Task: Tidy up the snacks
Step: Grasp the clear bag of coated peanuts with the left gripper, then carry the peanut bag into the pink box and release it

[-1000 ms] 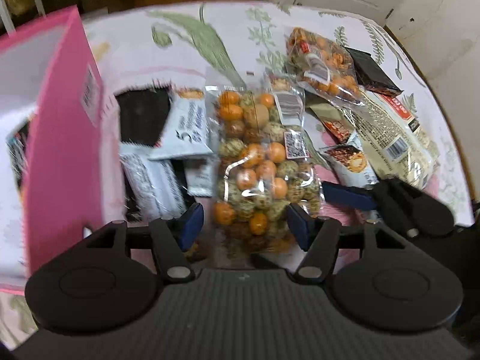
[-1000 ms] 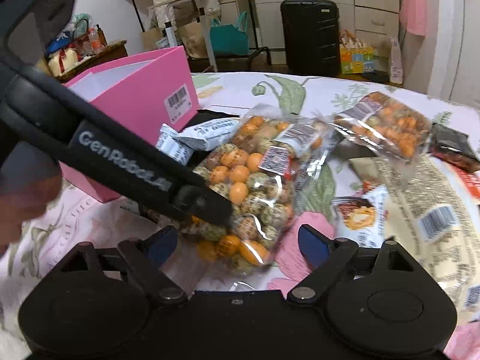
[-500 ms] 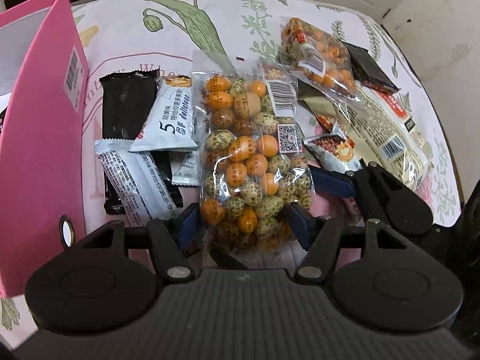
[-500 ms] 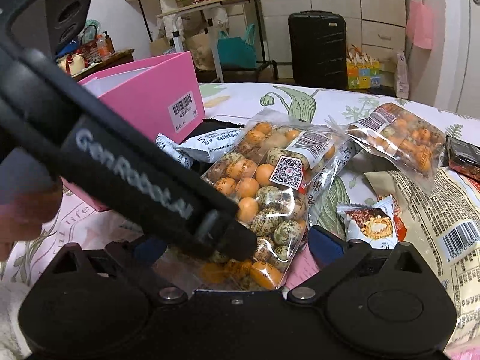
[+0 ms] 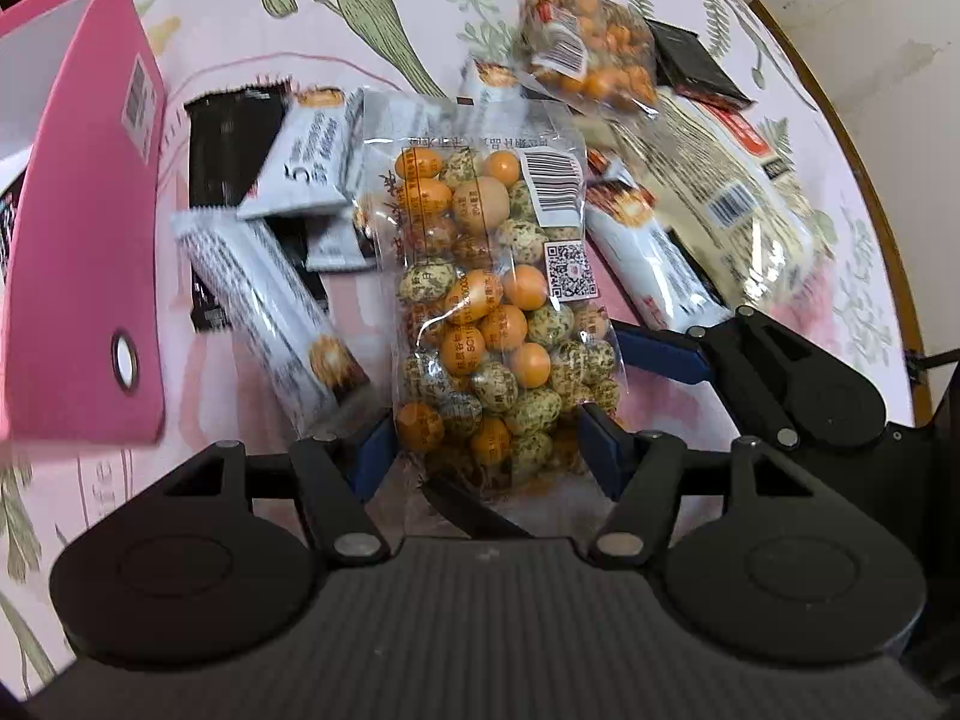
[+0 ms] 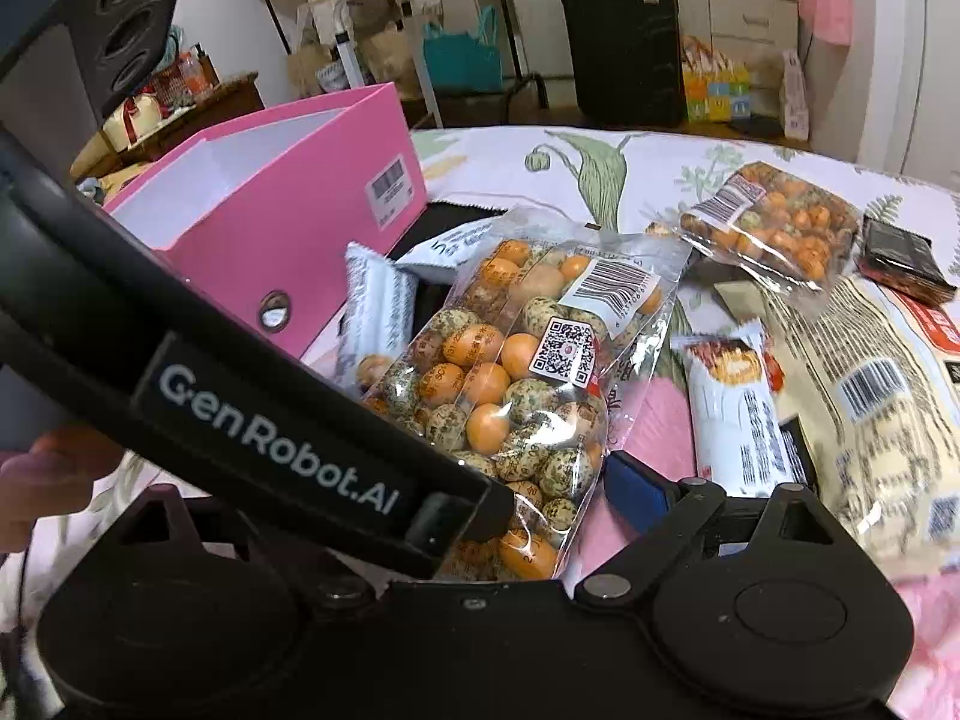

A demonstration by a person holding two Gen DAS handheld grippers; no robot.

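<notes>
Blur is smearing the pale packet (image 5: 738, 192) at two o'clock. Left claw (image 5: 486, 444) is clamping the clear bag of coated nuts (image 5: 492, 312), raised beside the pink box (image 5: 78, 228). Right claw (image 6: 384, 480) is gaping, having just narrowed, its left finger hiding behind the left claw's body.

In the left wrist view, the bag of coated nuts (image 5: 501, 312) stands between the left gripper's (image 5: 489, 450) pads, its lower end pinched there. To its left lie wrapped snack bars (image 5: 270, 300), one across a flat dark packet (image 5: 231, 138), and left of those stands the open box (image 5: 78, 252). Behind and right of the held bag lies a second nut bag (image 5: 591, 51), with a small dark packet (image 5: 690, 57) beside it. Right of the held bag a snack bar (image 5: 648, 258) lies against a large bag (image 5: 738, 198). Everything rests on the tablecloth (image 5: 372, 6). The right gripper (image 5: 678, 354) sits just right of the held bag.
</notes>
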